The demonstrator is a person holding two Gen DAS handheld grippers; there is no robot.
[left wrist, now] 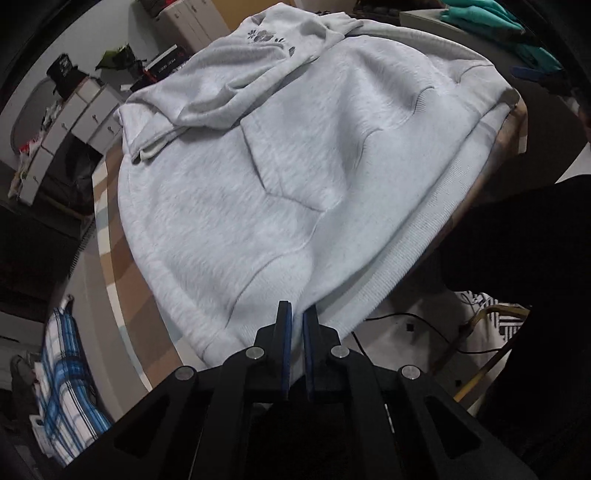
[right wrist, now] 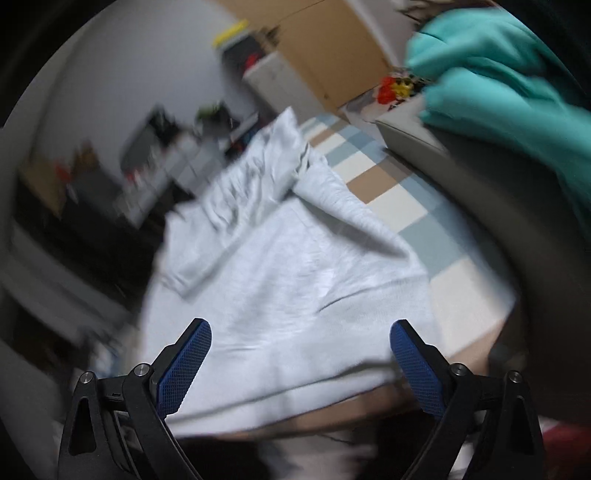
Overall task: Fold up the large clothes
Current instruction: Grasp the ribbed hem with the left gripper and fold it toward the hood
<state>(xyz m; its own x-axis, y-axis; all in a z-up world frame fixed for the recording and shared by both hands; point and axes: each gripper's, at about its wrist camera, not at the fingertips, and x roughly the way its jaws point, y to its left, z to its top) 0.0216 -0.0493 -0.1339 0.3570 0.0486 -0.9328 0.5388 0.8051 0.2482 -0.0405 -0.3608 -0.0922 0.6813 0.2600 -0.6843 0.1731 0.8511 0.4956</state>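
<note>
A light grey hoodie (left wrist: 295, 166) lies front-up on a checkered cloth surface (left wrist: 107, 258), its kangaroo pocket (left wrist: 306, 155) facing up and one sleeve (left wrist: 207, 99) folded across the chest. My left gripper (left wrist: 297, 312) is shut on the hoodie's ribbed bottom hem at its near corner, with fabric pinched between the blue pads. In the blurred right wrist view the hoodie (right wrist: 295, 277) spreads below my right gripper (right wrist: 301, 328), which hangs open over the near hem with nothing between its fingers.
Teal garments (right wrist: 498, 74) are piled on a grey ledge at the right, also teal garments (left wrist: 491, 18) at the top. A person's dark clothing (left wrist: 517, 240) fills the right side. White drawers (left wrist: 85, 114) and a blue plaid cloth (left wrist: 62, 362) lie to the left.
</note>
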